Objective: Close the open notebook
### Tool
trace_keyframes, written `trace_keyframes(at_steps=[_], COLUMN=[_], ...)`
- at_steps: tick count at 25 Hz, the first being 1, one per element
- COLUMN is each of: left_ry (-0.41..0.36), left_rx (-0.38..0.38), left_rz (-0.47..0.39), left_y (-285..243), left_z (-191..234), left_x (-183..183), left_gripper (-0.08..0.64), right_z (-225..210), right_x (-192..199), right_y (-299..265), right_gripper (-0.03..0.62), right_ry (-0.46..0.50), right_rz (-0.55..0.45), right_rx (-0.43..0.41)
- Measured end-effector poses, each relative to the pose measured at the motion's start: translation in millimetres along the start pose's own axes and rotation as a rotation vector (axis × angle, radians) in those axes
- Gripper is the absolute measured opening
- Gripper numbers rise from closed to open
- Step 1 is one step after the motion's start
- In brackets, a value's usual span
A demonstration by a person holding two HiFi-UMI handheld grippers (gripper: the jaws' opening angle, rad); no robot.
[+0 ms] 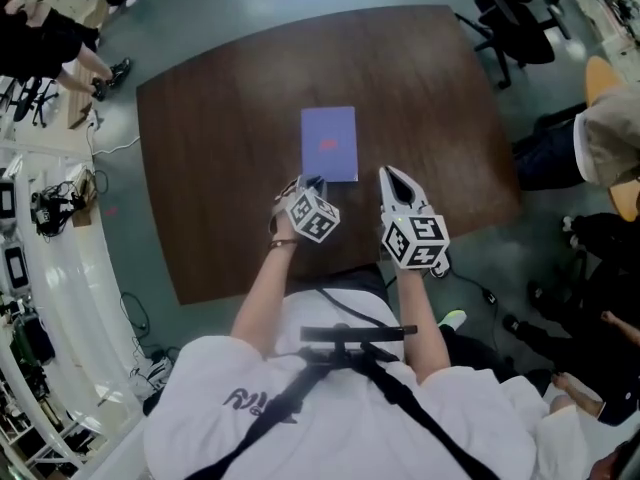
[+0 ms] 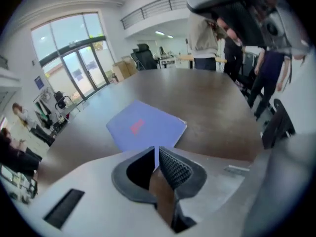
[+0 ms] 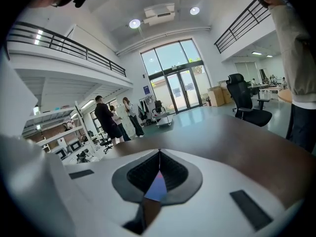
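The notebook lies closed and flat on the dark brown table, its blue-purple cover with a small red mark facing up. My left gripper is shut and empty, its tips at the notebook's near left corner. In the left gripper view the notebook lies just beyond the left gripper, whose jaws meet. My right gripper hovers just right of the notebook's near right corner, jaws together and holding nothing. In the right gripper view a sliver of the purple notebook shows below the right gripper.
Black office chairs stand beyond the table's far right corner. A person is at the table's right side, and another person stands at its far end. Benches with equipment line the left. Cables lie on the floor.
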State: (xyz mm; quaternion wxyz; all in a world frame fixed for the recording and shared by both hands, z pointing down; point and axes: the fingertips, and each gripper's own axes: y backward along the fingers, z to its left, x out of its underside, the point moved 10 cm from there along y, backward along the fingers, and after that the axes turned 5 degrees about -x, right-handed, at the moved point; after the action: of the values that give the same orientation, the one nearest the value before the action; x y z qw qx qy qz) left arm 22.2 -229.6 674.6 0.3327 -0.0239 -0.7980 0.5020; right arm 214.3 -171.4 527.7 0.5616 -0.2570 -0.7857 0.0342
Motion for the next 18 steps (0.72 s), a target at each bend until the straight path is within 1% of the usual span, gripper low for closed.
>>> trace_keyframes(at_steps=[2,4,5,6,8,10,12,15,18], left_ry=[0.149,0.302,0.365,0.417,0.492,0.552,0.590,0.592,0.566], left_rx=[-0.010,-0.013,-0.020,-0.031,-0.062,-0.092,-0.141,-0.221,-0.248], left_rz=[-0.114,-0.251,-0.321,-0.389,-0.503,-0.591,-0.674,-0.750,-0.788], left_y=[26.7,59.5,78.4,99.7,142.4,170.3,193.5,225.2,245.1], left_z=[14.7,34.2,45.0,56.3,77.2,88.7,94.8,99.4,102.6], left_x=[-2.8,-2.8,-3.6,-6.2,-11.8,-7.8,-3.4,-2.7,2.9], left_gripper=[0.014,0.014,0.014,0.012,0.012,0.012,0.012,0.012,0.012], right_z=[12.6,32.0,42.7,53.8,75.3,94.2,109.2,125.6,142.5], right_x=[-5.4,-12.0,-16.0,-20.3,-29.2,-37.7,-45.0,-51.5,-51.8], right_y=[-3.5,-9.9,-12.6,-14.7,-17.6,-19.3,-19.4,-18.1,-16.4], right_gripper=[0.005,0.005,0.005,0.005,0.005,0.005,0.005,0.005,0.005], right_ry=[0.016,0.046,0.063,0.083,0.131,0.191,0.245,0.284,0.314], right_rz=[-0.017,-0.034,-0.044,-0.053,-0.073,-0.100,-0.135,-0.175,-0.192], right_rx=[-0.027,-0.061,-0.079,-0.098,-0.129,-0.151,-0.172,-0.212,-0.211])
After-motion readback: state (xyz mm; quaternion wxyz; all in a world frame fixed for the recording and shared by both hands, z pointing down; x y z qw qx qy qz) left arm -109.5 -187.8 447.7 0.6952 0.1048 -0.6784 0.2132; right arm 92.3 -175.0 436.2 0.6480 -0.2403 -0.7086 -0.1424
